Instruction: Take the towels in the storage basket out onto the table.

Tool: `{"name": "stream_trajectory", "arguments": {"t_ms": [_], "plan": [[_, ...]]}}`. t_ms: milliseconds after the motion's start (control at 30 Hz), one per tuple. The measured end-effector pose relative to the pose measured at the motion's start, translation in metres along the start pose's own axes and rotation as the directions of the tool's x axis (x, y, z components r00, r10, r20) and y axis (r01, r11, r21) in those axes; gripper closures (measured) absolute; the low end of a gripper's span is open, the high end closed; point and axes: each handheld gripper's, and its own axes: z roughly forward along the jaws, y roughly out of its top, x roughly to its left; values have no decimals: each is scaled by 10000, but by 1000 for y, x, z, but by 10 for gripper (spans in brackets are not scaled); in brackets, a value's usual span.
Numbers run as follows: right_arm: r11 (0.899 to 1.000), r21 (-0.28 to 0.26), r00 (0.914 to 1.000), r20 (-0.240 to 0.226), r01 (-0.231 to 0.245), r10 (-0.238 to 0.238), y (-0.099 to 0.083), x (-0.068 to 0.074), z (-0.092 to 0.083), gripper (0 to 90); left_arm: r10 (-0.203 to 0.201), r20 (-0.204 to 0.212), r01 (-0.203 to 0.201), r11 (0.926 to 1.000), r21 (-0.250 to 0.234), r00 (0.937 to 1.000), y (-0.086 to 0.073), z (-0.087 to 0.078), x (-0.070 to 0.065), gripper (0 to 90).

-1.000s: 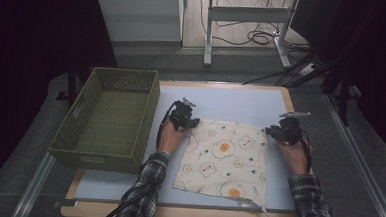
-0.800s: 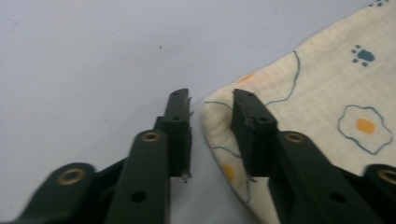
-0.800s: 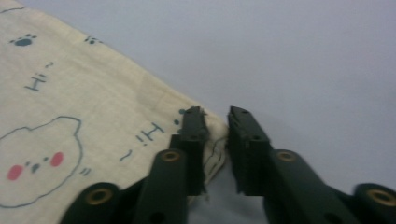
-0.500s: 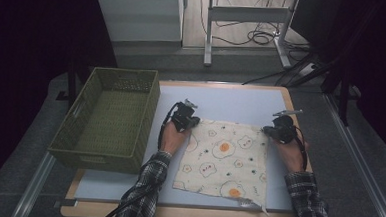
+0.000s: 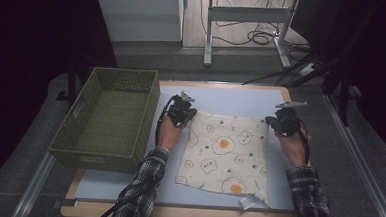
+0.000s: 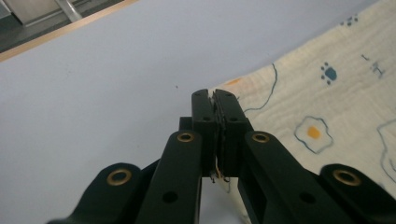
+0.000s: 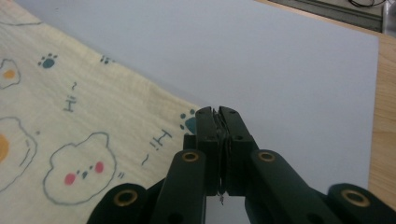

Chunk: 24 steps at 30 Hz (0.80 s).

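Both the left gripper (image 6: 217, 100) and right gripper (image 7: 217, 114) are now pinching the cloth's (image 5: 226, 150) far corners, jaws having just closed, so lifting or folding can begin.

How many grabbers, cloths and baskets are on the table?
Grabbers: 2, the left gripper and the right gripper, each pinching a far corner of the cloth
Cloths: 1, the cloth
Baskets: 1, the green basket
Total: 4
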Motion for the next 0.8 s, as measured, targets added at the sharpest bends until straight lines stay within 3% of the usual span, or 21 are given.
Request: {"name": "stream_trajectory", "arguments": {"t_ms": [133, 433, 500, 800], "plan": [[9999, -122, 9997, -249, -83, 80, -9, 3, -11, 876, 206, 47, -206, 9998, -45, 9998, -8, -8, -7, 881], [9990, -296, 9946, -990, -336, 305, -36, 8, -32, 876, 275, 341, -267, 9994, -230, 9990, -28, -25, -23, 879], [9992, -308, 9941, -1058, -257, 223, -42, 11, -37, 876, 339, 622, -317, 9989, -356, 9975, -34, -28, -26, 878], [9992, -390, 9901, -1394, 98, -151, -67, 27, -59, 876, 368, 1046, -323, 9985, -439, 9938, -58, -43, -37, 877]]}}
